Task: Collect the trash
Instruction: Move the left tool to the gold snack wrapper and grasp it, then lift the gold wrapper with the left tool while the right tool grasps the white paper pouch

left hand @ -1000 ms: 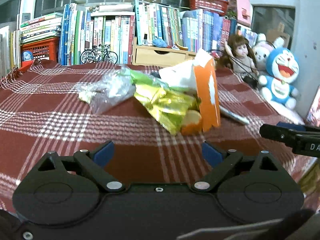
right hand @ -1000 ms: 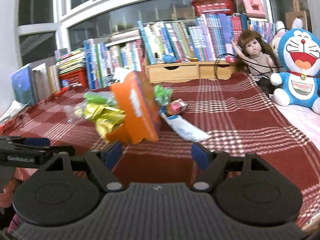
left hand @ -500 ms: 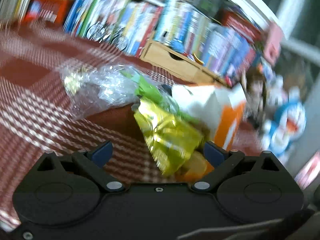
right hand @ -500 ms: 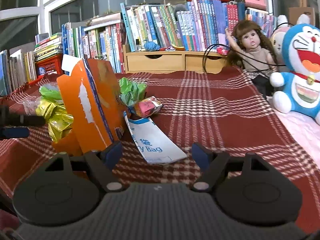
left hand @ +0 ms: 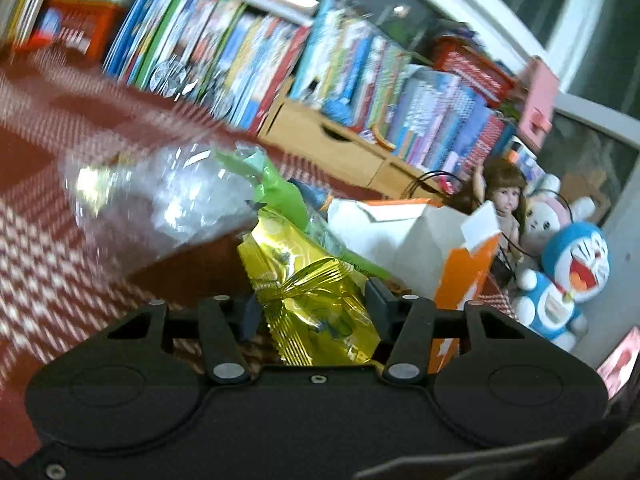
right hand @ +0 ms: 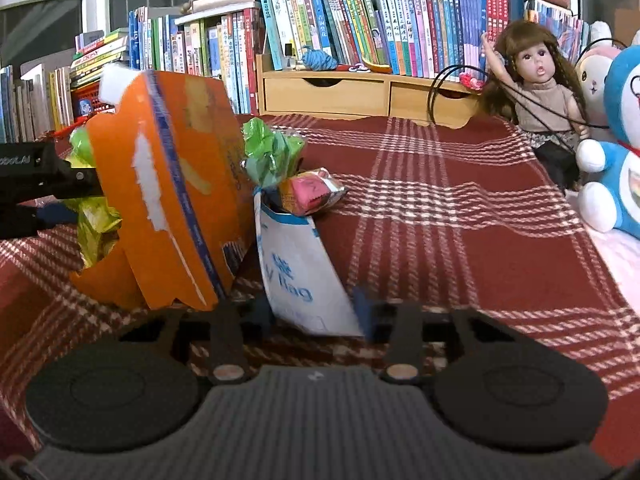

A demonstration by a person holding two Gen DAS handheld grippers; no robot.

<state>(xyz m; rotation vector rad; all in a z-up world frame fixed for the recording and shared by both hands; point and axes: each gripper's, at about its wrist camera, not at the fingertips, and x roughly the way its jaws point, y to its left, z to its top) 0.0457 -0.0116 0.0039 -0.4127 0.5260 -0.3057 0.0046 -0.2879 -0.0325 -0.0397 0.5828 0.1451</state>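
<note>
Trash is piled on the red plaid cloth (right hand: 440, 208). My left gripper (left hand: 314, 308) is closing, and its pads touch both sides of a crumpled gold wrapper (left hand: 312, 296). Behind that wrapper lie a clear plastic bag (left hand: 160, 208), a green wrapper (left hand: 276, 188) and a torn orange carton (left hand: 464, 272). My right gripper (right hand: 314, 312) is closing on the near end of a white bag with blue print (right hand: 296, 272), its pads against both edges. Beside it lean the orange carton (right hand: 168, 208), the green wrapper (right hand: 272, 156) and a pink snack packet (right hand: 312, 192). The left gripper (right hand: 60, 196) shows at the far left of the right wrist view.
Rows of books (right hand: 340, 20) and a wooden drawer box (right hand: 328, 94) line the back. A doll (right hand: 536, 92) and a blue cat plush (right hand: 616, 160) sit at the right. Bare cloth stretches to the right of the pile.
Both grippers moved forward into the pile and their jaws narrowed, the left around the gold wrapper, the right around the white bag. The left view has rolled.
</note>
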